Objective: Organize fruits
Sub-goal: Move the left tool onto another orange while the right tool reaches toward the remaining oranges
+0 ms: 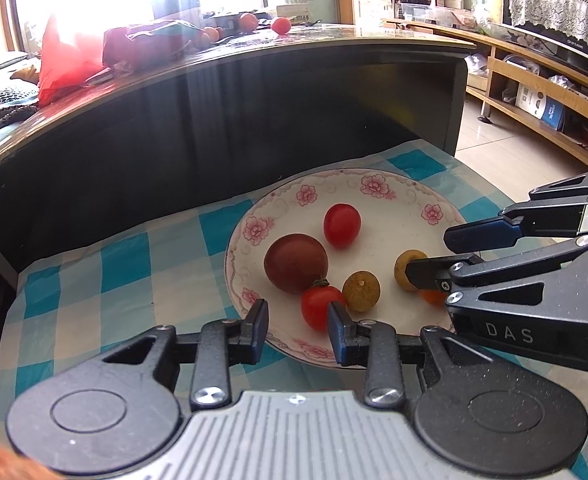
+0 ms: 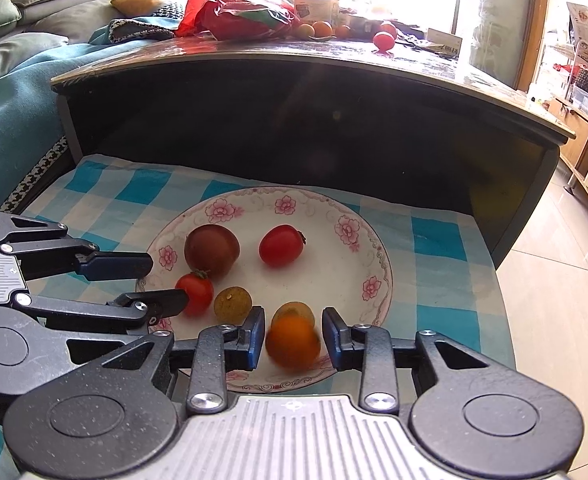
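A white plate with pink flowers (image 1: 258,228) (image 2: 222,208) lies on a blue checked cloth. On it are a dark purple-brown round fruit (image 1: 296,264) (image 2: 212,250), a red tomato (image 1: 342,220) (image 2: 281,246) and two yellow-brown longans (image 1: 361,291) (image 2: 233,305). My left gripper (image 1: 298,324) (image 2: 166,280) is open over the plate's near rim. A small red tomato (image 1: 318,306) (image 2: 196,292) sits between its fingers, with a gap on the left side. My right gripper (image 2: 293,338) (image 1: 430,254) is open too. A blurred orange fruit (image 2: 293,342) (image 1: 434,296) lies between its fingers, clear of both pads.
The checked cloth (image 1: 94,280) covers a low surface with floor to the right. Behind it stands a dark coffee table (image 1: 254,92) carrying a red bag (image 2: 230,12) and more fruit. A sofa (image 2: 14,60) is on the left, a wooden TV stand (image 1: 534,80) on the right.
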`<action>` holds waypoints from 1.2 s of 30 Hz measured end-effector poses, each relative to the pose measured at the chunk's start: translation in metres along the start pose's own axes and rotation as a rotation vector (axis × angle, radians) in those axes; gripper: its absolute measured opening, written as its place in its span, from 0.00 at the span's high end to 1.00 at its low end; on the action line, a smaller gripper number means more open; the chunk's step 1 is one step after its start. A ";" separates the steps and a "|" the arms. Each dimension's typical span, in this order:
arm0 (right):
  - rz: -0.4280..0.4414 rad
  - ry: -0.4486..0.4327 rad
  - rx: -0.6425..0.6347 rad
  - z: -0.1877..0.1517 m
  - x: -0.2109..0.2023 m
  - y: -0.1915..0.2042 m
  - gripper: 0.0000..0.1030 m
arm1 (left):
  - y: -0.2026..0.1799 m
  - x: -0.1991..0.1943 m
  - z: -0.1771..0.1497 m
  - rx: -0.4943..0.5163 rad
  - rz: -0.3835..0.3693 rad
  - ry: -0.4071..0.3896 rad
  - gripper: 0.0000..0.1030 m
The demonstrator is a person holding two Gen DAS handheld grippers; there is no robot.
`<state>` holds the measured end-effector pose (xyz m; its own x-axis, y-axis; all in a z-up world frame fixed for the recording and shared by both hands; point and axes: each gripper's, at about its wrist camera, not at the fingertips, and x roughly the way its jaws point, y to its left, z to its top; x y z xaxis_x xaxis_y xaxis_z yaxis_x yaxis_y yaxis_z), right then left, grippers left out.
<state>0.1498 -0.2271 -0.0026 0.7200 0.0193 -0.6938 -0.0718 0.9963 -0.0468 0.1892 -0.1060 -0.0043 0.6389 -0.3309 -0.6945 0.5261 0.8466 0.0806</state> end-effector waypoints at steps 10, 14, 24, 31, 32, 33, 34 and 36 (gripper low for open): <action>-0.008 -0.019 0.008 0.002 -0.005 -0.002 0.71 | 0.004 -0.006 0.004 -0.019 0.006 -0.018 0.59; -0.014 -0.027 0.010 0.003 -0.007 -0.003 0.71 | 0.006 -0.010 0.006 -0.027 0.009 -0.027 0.59; -0.028 -0.046 0.011 0.005 -0.012 -0.002 0.71 | 0.011 -0.019 0.009 -0.045 0.011 -0.051 0.58; -0.025 -0.059 0.023 0.004 -0.020 -0.002 0.71 | 0.019 -0.034 0.008 -0.065 0.006 -0.064 0.58; -0.019 -0.059 0.018 0.003 -0.022 -0.001 0.71 | 0.021 -0.037 0.006 -0.068 0.003 -0.064 0.58; -0.012 -0.058 0.013 0.002 -0.024 0.000 0.71 | 0.023 -0.040 0.004 -0.070 0.000 -0.063 0.58; -0.006 -0.057 0.008 0.001 -0.025 0.002 0.71 | 0.025 -0.043 0.001 -0.070 -0.002 -0.060 0.58; 0.011 -0.052 -0.008 -0.003 -0.029 0.007 0.71 | 0.028 -0.048 -0.006 -0.065 -0.008 -0.048 0.58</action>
<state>0.1268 -0.2209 0.0153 0.7539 0.0351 -0.6561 -0.0852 0.9954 -0.0447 0.1702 -0.0639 0.0270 0.6614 -0.3562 -0.6601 0.4948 0.8686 0.0271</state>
